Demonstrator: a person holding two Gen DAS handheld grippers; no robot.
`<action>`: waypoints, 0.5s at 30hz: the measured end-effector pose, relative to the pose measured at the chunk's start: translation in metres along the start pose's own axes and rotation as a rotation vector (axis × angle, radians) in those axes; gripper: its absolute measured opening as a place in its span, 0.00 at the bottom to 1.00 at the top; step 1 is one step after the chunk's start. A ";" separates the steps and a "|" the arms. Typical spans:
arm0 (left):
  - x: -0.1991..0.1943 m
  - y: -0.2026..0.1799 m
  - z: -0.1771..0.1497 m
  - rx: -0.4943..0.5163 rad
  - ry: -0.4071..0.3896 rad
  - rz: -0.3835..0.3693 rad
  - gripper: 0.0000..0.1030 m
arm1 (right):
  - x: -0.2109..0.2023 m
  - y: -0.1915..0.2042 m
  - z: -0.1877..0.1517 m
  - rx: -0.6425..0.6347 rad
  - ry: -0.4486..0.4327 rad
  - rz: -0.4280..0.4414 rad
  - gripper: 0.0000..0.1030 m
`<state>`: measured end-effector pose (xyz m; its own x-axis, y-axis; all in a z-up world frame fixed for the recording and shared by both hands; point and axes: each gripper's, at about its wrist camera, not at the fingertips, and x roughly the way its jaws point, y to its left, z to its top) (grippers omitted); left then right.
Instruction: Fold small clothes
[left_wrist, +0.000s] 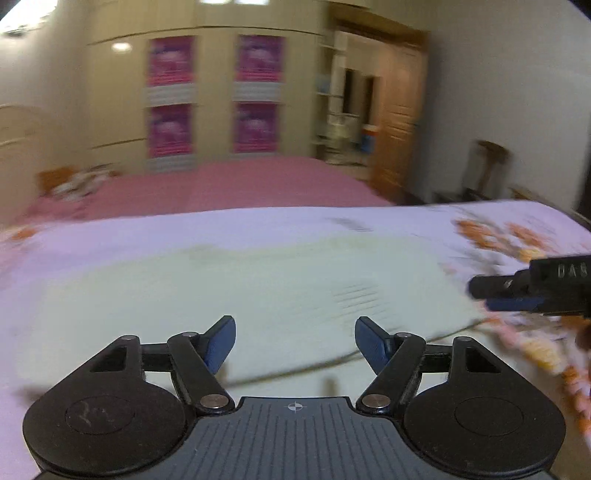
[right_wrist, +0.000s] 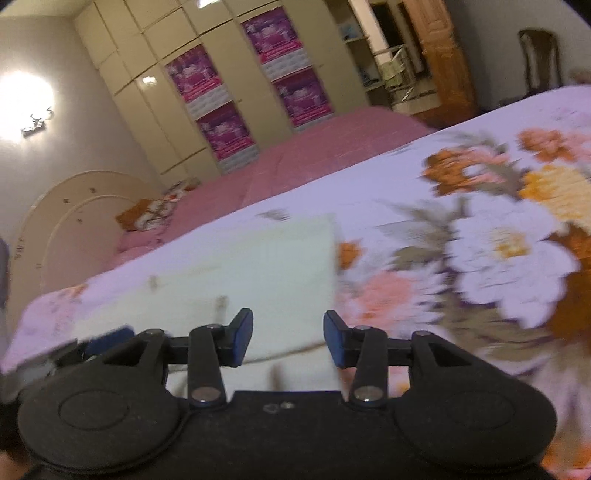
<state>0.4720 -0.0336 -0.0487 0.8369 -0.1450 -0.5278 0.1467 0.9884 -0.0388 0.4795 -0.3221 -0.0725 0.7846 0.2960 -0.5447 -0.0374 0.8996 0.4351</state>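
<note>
Floral sheet (right_wrist: 480, 236) underlies pale garment (left_wrist: 240, 288); wardrobe (left_wrist: 207, 96) behind.

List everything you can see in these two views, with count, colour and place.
garment: one, pale green, flat on the floral sheet
floral sheet: one, lilac with orange and white flowers, near bed
pink bed: one, behind, pillow at its head
posters: four, magenta, on cream wardrobe doors
door: one, wooden, open, far right
chair: one, dark, by the wall
left gripper: black, blue pads, open over garment
right gripper: black, blue pads, open at garment's edge
</note>
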 end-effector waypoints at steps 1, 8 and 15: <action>-0.012 0.015 -0.008 -0.018 -0.002 0.056 0.70 | 0.009 0.003 -0.001 0.012 0.018 0.021 0.41; -0.043 0.103 -0.052 -0.184 0.096 0.268 0.69 | 0.066 0.032 -0.015 0.004 0.123 0.078 0.42; -0.033 0.109 -0.044 -0.260 0.045 0.258 0.65 | 0.071 0.071 -0.006 -0.165 0.074 0.047 0.06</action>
<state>0.4377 0.0810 -0.0727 0.8039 0.1072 -0.5850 -0.2101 0.9714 -0.1107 0.5289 -0.2354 -0.0848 0.7325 0.3559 -0.5804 -0.1783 0.9230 0.3409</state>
